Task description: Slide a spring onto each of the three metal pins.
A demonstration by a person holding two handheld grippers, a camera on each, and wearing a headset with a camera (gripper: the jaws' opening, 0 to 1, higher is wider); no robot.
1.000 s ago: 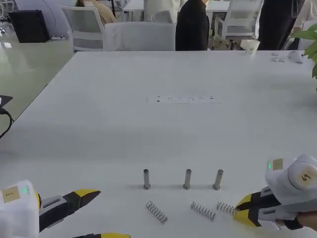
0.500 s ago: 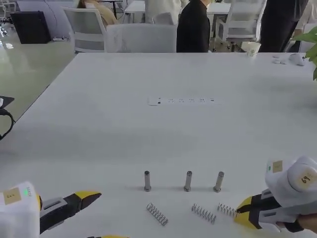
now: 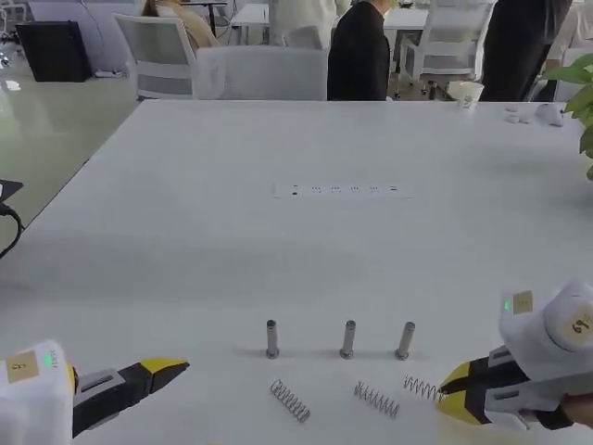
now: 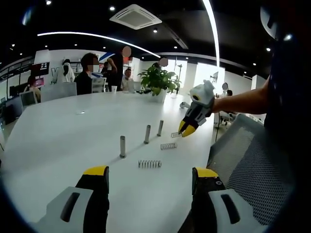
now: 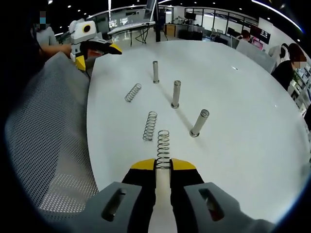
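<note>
White and broad, the surface runs back to office chairs and a person in black at its far edge, with a recessed socket strip at its middle. Close to the near edge, 3 metal pins stand upright in a row parallel to that edge: the left pin, the middle pin and the right pin, all bare. Between this row and the near edge, 3 coils lie on their sides: the left spring, the middle spring and the right spring.

The right tool reaches in from the near right corner. In the right gripper view its yellow-tipped jaws are drawn in to a narrow gap and pinch the near end of the right spring, while the rest of the coil lies along the surface. The left tool hangs by the near left corner with its jaws spread wide, holding nothing, well apart from the pins.
</note>
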